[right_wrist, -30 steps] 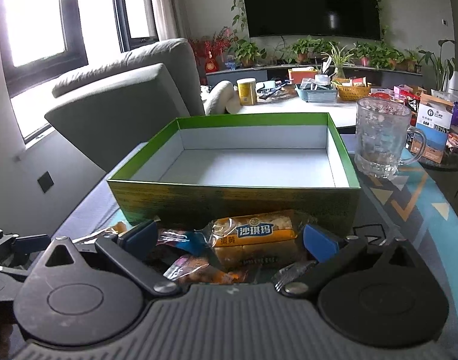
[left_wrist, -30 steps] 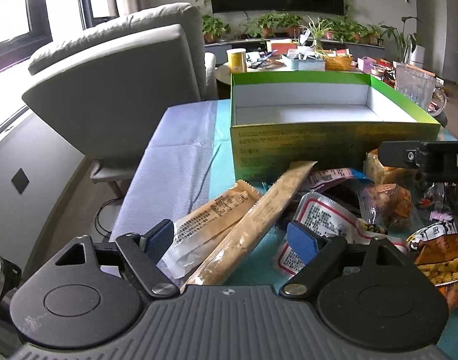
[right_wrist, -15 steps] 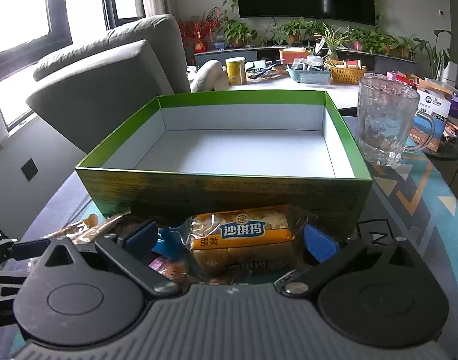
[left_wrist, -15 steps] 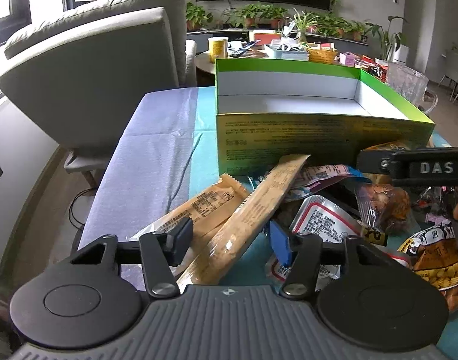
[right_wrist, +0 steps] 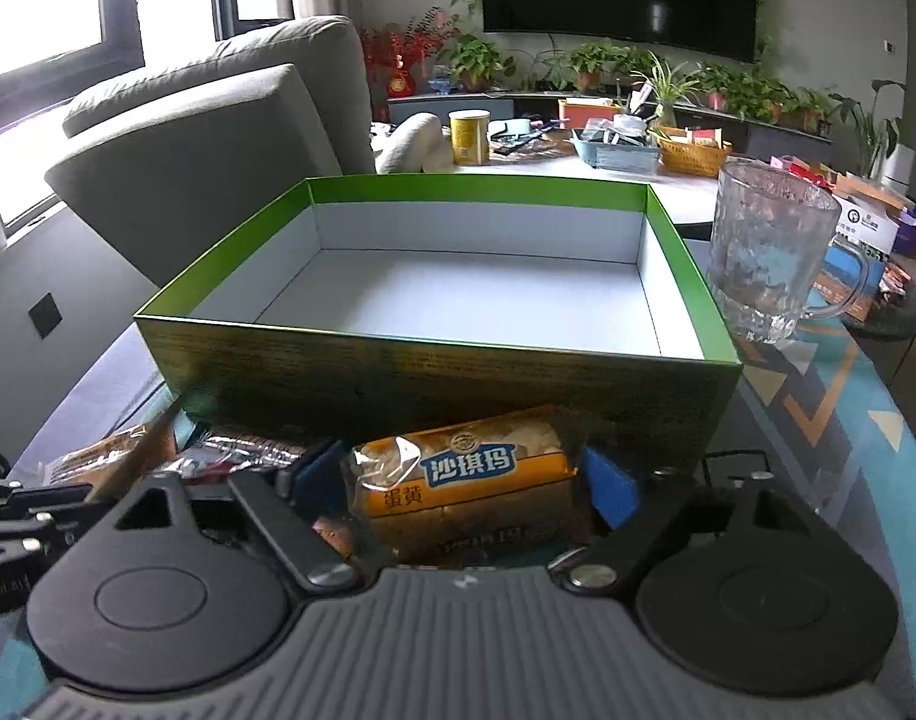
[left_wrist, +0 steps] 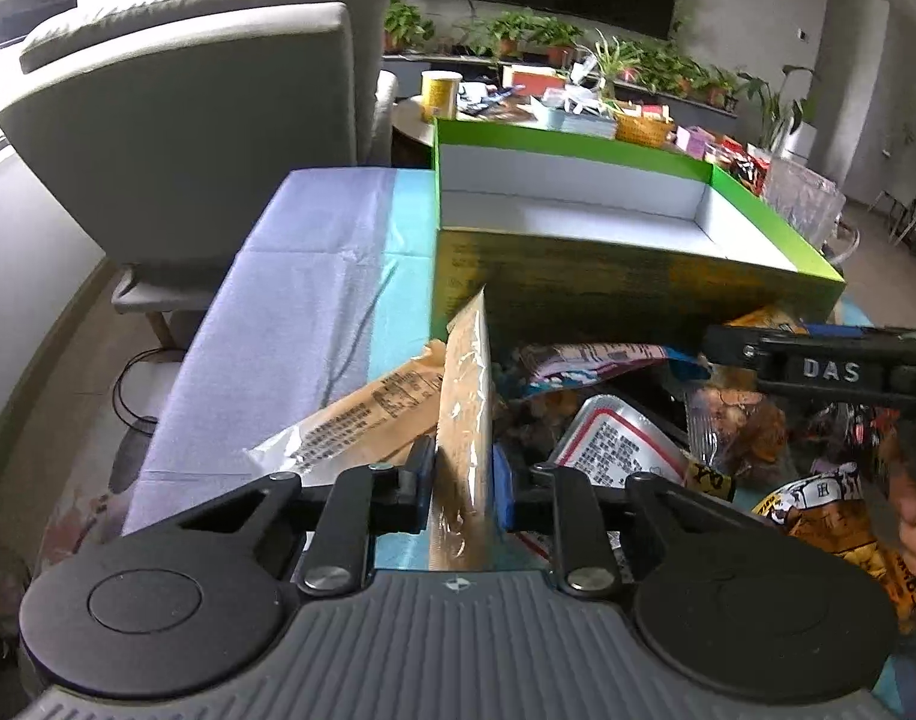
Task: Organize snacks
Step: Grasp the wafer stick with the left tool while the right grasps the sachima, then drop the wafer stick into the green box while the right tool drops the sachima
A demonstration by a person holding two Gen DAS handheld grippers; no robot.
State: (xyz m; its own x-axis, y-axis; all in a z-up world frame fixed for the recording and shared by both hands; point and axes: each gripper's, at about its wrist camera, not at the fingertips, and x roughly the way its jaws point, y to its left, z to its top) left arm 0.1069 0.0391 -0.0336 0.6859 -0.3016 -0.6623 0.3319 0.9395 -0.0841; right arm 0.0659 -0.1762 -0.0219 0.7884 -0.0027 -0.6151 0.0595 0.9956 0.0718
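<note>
An open green box [left_wrist: 607, 288] with a white, empty inside [right_wrist: 458, 300] stands on the table behind a heap of snack packets. My left gripper [left_wrist: 460, 480] is shut on a long tan snack stick [left_wrist: 466, 384], which points up toward the box's near wall. A second tan packet [left_wrist: 362, 420] lies to its left. My right gripper [right_wrist: 463, 480] is shut on a yellow sachima cake packet [right_wrist: 469, 468] just in front of the box. The right gripper also shows in the left wrist view [left_wrist: 829, 369].
More snack packets [left_wrist: 625, 444] lie in the heap at right. A glass mug [right_wrist: 769, 252] stands right of the box. A grey armchair [left_wrist: 206, 138] stands at the table's far left edge. A cluttered round table [right_wrist: 577, 162] is behind.
My left gripper has closed on the tan snack stick and turned it on edge. My right gripper has narrowed onto the sachima packet and lifted it a little toward the box.
</note>
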